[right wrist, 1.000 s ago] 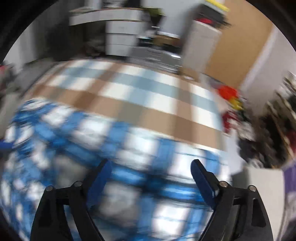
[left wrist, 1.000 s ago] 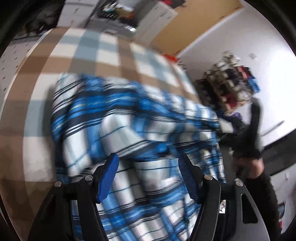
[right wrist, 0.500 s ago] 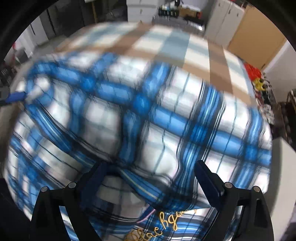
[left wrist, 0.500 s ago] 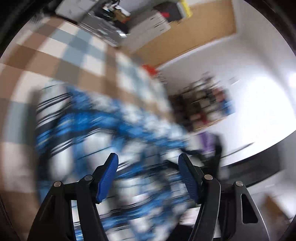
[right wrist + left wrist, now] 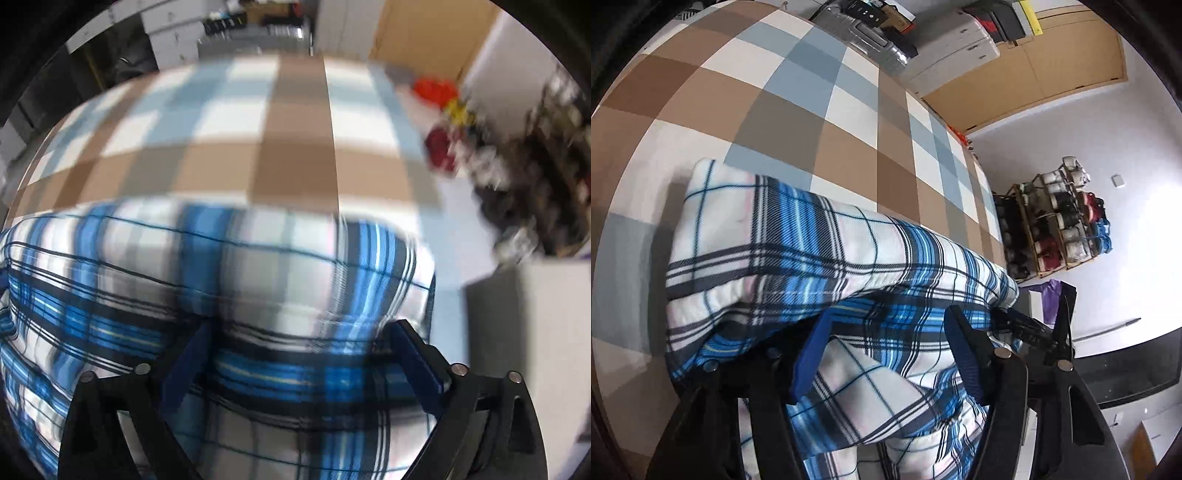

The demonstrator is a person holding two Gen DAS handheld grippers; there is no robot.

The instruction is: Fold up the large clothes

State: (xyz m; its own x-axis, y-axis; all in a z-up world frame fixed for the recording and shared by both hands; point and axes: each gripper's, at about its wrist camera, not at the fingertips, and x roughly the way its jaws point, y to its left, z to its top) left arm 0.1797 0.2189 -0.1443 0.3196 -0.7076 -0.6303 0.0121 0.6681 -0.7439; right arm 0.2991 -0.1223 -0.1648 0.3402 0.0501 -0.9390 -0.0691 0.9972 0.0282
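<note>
Left hand-held gripper (image 5: 886, 350) hangs over the near half of the blue plaid garment (image 5: 798, 243), pointing down and forward. Its jaws stand at a middling gap and have just been closing a little; plaid cloth lies under and between the blue pads (image 5: 809, 354), but the pads don't look pressed on it, so no grip as far as I can tell.

The garment lies on the checked bed cover (image 5: 798, 122), bunched at the bed's near edge. A folded-over layer forms a thick ridge running left to right across the view, so the long axis goes crosswise to both grippers. The far part of the cover is bare checks.

Right hand-held gripper (image 5: 303, 354) sits at the right end of the same ridge, near the bed's right edge, pointing steeply down. Its jaws are spread wide and have just been opening; the garment (image 5: 258, 266) bulges between them, but the fingers look clear of it. This view is blurred, so contact can't be ruled out.

Both grippers are right over the cloth, one at each end of the ridge. My guess is the next pick is a near edge or the fold line.

Containers: a shoe rack (image 5: 1056, 225) full of shoes stands by the wall off the bed's right side; drawers and boxes beyond the far edge, contents unreadable.
</note>
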